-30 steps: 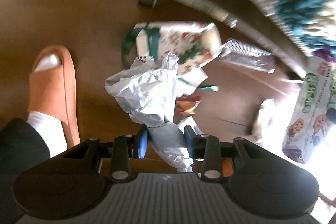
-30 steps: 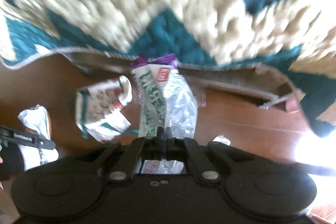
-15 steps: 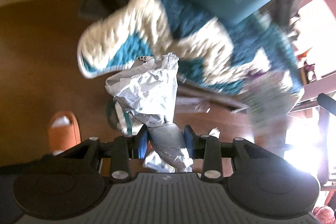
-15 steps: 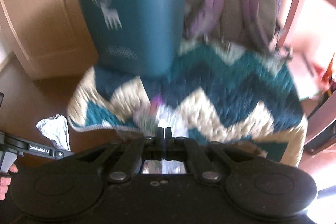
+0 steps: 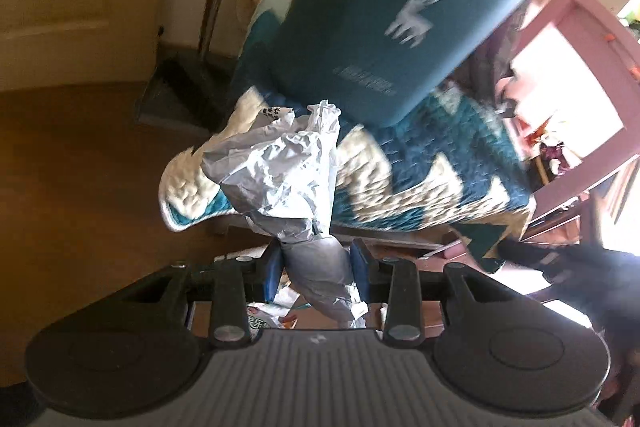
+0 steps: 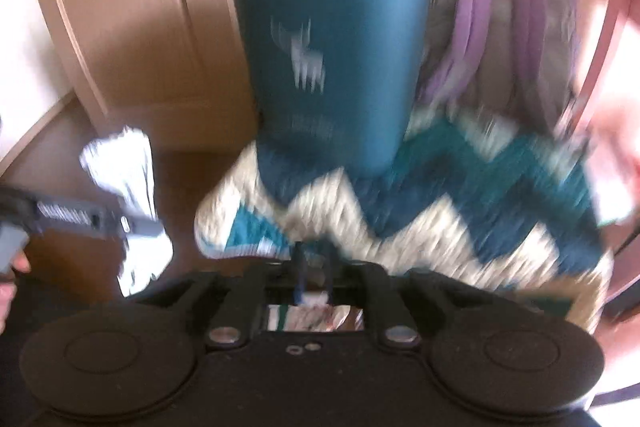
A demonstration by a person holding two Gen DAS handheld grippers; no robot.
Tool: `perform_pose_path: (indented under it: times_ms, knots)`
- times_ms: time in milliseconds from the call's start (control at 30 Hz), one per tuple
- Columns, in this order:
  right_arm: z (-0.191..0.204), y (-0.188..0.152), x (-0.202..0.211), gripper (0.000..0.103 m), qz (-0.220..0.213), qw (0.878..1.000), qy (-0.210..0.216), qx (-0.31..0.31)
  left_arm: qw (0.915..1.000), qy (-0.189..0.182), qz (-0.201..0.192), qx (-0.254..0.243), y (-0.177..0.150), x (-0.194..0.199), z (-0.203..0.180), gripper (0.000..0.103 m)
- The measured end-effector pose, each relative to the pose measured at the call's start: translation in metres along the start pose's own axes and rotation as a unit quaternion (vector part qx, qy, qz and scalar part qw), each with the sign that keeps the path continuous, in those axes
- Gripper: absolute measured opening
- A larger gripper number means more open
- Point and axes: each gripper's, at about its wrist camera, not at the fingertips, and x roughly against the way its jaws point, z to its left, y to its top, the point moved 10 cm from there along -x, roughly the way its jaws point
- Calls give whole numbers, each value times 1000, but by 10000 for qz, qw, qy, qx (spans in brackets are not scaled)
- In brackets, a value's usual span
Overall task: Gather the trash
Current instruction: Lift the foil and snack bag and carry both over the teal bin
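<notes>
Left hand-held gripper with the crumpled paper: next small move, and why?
Probably carry the paper forward and up over the teal bin, then release. The left hand-held gripper is shut on the wad, and the bin stands just ahead on the zigzag blanket; its rim is above the paper in this view, so the opening is not yet reached.

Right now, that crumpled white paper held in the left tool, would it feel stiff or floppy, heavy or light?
The crumpled paper probably feels light: the left tool holds it up by one narrow pinched end. It looks fairly stiff for paper, since its creased folds stand up above the grip rather than drooping. It likely crushes easily, as the pinched part is already squeezed thin.
</notes>
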Motion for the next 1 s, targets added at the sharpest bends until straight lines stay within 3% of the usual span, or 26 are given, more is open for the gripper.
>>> perform_pose_path:
  times_ms: [133,200,267,467,667,767,833,900,967,1000]
  knots:
    - [10,-43,-81,23,677,9972,305,-51,9999,118,40,70,2,-35,28,35]
    - [15,-64,-115,44,960,9943,448,-86,9998,143,3,128,10,-52,39,35]
    - [17,-87,-156,58,1288,9903,528,-37,9997,120,-64,189,18,-68,46,35]
    - [33,-166,-251,59,2312,9696,645,480,9992,132,-77,359,30,-110,64,35]
    - [52,-217,-314,58,2800,9523,954,748,9990,262,84,360,26,-129,72,35]
    - [56,-236,-343,57,3012,9457,998,707,9983,219,285,461,23,-139,74,35]
    - [56,-245,-359,47,3162,9410,1043,608,9979,213,355,491,20,-144,73,35]
    - [55,-252,-370,22,3293,9371,1058,479,9975,225,436,516,18,-147,74,35]
    - [57,-257,-378,3,3320,9365,1059,396,9970,234,491,544,16,-149,75,35]
    - [58,-258,-379,0,3298,9373,1066,381,9968,236,517,560,16,-150,76,35]
